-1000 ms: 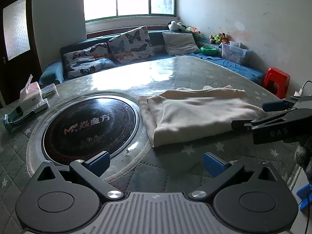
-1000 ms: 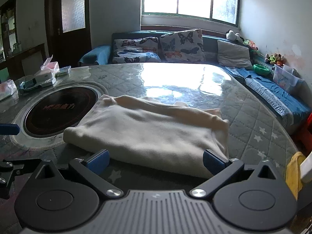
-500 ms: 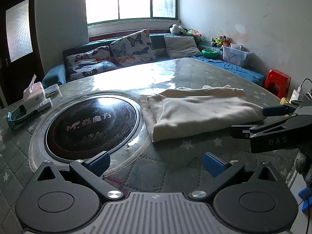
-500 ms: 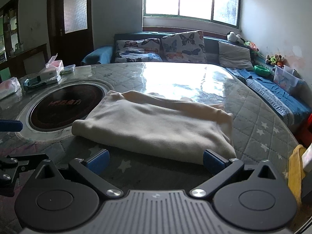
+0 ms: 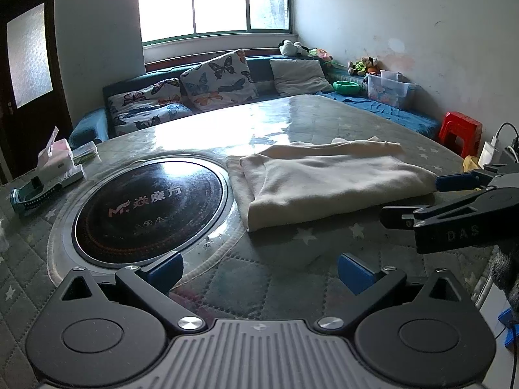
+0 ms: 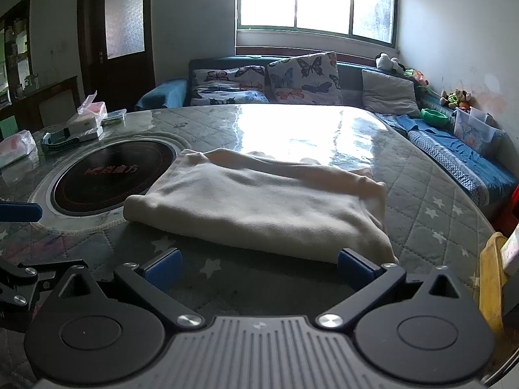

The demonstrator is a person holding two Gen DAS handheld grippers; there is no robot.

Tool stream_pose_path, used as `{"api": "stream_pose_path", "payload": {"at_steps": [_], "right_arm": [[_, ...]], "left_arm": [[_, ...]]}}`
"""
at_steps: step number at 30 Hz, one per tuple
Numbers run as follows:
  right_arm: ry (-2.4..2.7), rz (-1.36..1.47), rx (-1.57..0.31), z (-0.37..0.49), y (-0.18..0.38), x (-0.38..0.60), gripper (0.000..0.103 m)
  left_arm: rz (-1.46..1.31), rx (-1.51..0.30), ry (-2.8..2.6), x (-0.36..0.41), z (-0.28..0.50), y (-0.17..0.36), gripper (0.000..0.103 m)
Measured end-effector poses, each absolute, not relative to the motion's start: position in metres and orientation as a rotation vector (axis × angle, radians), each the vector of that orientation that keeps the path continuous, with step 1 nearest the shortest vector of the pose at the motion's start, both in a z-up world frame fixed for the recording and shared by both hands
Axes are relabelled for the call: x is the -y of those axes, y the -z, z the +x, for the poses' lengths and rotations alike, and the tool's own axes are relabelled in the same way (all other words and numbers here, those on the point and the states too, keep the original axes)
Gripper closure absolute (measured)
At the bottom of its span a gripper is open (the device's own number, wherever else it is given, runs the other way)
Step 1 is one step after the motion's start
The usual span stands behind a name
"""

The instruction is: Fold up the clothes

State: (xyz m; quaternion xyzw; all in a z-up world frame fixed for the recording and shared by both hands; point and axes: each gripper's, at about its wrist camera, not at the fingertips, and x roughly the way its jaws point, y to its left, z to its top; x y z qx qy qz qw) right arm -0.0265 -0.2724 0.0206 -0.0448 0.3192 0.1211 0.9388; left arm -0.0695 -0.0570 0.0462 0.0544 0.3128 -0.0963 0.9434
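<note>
- Left wrist view: the left gripper [image 5: 259, 267] is hovering with jaws spread wide and empty; the folded cream garment [image 5: 327, 181] is lying on the table [image 5: 324, 123] ahead of the jaws, toward their right, apart from both pads.
- Right wrist view: the right gripper [image 6: 259, 267] is also gaping empty; the garment [image 6: 259, 204] is sitting just ahead, its near edge just beside the right pad [image 6: 355, 264].

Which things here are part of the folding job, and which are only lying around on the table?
Part of the job:
cream garment, folded
left gripper, open
right gripper, open

Only lying around:
round black cooktop
tissue box
wristwatch
</note>
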Motion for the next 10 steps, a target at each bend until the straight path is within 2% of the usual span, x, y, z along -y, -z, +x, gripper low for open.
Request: {"api": "stream_pose_path", "payload": {"at_steps": [10], "right_arm": [[-0.253, -0.093, -0.650, -0.0280, -0.0212, 0.2710, 0.000]], "left_arm": [[0.118, -0.629, 0.200, 0.0595, -0.0702, -0.0477, 0.000]]}}
